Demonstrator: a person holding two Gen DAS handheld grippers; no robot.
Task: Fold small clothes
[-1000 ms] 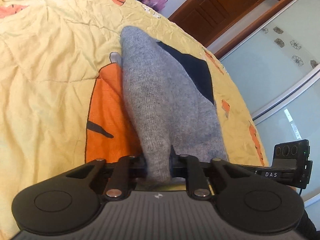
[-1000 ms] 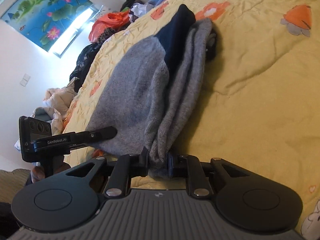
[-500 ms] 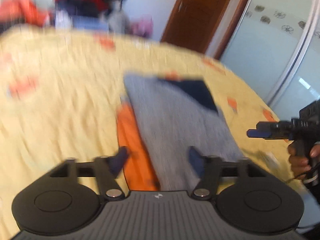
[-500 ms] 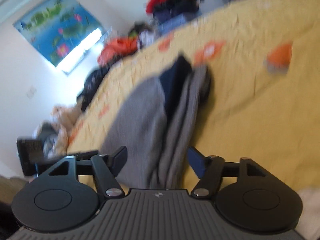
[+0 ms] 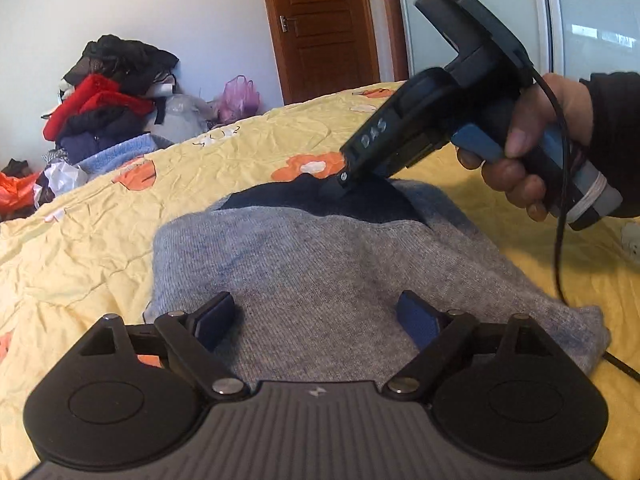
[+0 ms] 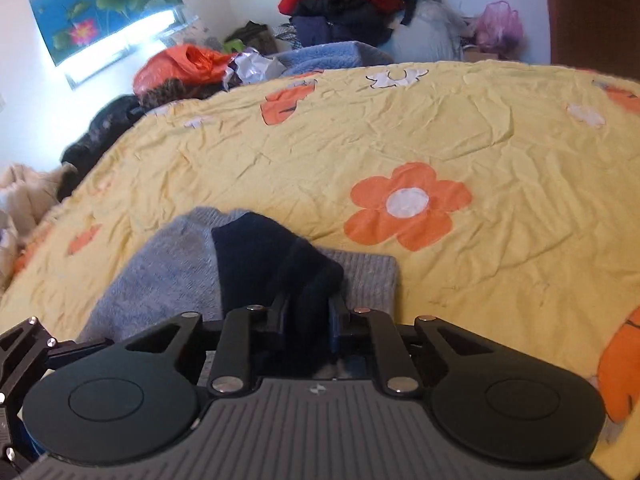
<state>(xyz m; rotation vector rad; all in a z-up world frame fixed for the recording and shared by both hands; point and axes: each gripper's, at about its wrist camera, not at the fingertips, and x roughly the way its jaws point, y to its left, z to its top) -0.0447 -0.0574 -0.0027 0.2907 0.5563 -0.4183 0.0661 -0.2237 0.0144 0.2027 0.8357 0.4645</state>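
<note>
Left wrist: left hand-held gripper (image 5: 316,318) spread apart, empty; sweater (image 5: 320,264) lies on bed (image 5: 100,216) at 12 o'clock.
Right wrist: right hand-held gripper (image 6: 307,318) clamped on navy part (image 6: 276,256), sweater's far end, nearer arm.

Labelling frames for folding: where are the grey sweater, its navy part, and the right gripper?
grey sweater (image 5: 320,264): left wrist view, middle of the knit.
navy part (image 6: 264,252): right wrist view, dark fold.
right gripper (image 6: 306,316): right wrist view, between fingertips.

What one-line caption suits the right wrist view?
Right gripper shut on the navy part of a grey garment lying on a yellow bedspread.
</note>
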